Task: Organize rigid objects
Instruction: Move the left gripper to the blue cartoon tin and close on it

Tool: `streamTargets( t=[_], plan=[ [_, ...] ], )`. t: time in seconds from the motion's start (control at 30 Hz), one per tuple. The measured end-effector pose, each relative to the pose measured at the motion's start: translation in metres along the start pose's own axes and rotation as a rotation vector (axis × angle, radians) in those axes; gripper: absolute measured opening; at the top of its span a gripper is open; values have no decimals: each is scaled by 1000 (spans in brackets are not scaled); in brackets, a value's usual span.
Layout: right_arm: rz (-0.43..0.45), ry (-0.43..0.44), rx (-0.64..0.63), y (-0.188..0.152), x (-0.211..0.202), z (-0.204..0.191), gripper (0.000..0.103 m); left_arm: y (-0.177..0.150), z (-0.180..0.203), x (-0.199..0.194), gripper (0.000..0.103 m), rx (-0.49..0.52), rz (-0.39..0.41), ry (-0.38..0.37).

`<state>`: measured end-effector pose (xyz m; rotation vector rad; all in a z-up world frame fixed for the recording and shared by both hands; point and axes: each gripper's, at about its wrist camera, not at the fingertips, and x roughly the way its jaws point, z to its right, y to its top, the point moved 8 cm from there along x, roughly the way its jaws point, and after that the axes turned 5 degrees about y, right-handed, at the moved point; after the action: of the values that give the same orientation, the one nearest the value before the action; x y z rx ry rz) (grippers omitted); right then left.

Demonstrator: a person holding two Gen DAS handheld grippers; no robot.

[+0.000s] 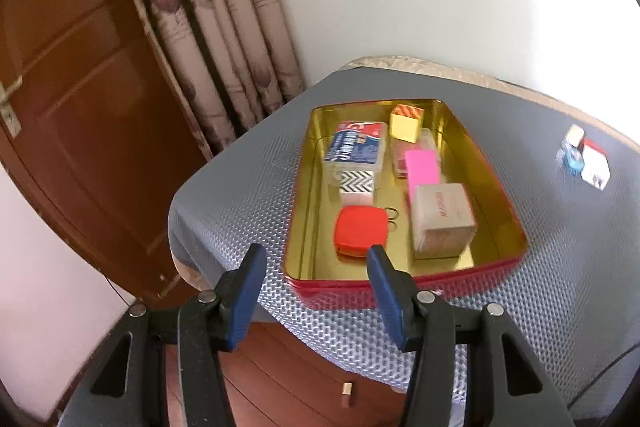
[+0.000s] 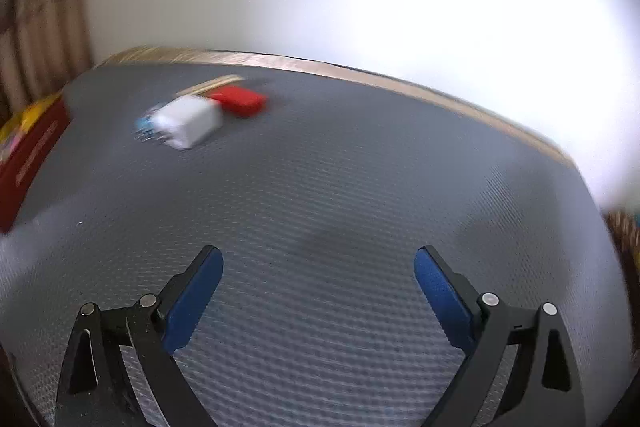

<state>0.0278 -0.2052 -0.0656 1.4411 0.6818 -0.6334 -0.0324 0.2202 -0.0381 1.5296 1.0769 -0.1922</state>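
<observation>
A red tin with a gold inside (image 1: 400, 285) sits on the grey mat; its red side also shows in the right wrist view (image 2: 32, 155). In it lie a red square case (image 1: 360, 231), a tan box (image 1: 440, 219), a pink block (image 1: 422, 169), a yellow box (image 1: 406, 123), a chevron box (image 1: 357, 183) and a blue-labelled clear case (image 1: 356, 147). My left gripper (image 1: 316, 263) is open and empty, just before the tin's near wall. My right gripper (image 2: 318, 267) is open and empty over bare mat. A white box (image 2: 188, 121), a red box (image 2: 240, 101) and a small blue thing (image 2: 142, 125) lie beyond it, blurred.
The same loose cluster shows at the right in the left wrist view (image 1: 588, 159). The table's left edge (image 1: 180, 227) drops to a wooden floor. A brown door (image 1: 80, 87) and curtains (image 1: 216, 27) stand left. A white wall lies behind the table.
</observation>
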Motion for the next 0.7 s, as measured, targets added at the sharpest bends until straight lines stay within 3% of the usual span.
streamTargets(
  t=[0.07,0.17,0.33,0.47,0.7],
  plan=[
    [31,-4,82,0,-5,25,102,-1,12,-6,53,25,7,-20],
    [23,37,175,-4,-1,40,102,1,35,-17,53,55,19,-84],
    [-2,71,142,-5,6,32,102,7,100,-31,56,112,6,-251],
    [3,109,158,-8,6,29,102,9,164,-33,56,194,-48,-399],
    [-9,143,150,-9,7,23,103,8,235,-26,56,266,-130,-479]
  ],
)
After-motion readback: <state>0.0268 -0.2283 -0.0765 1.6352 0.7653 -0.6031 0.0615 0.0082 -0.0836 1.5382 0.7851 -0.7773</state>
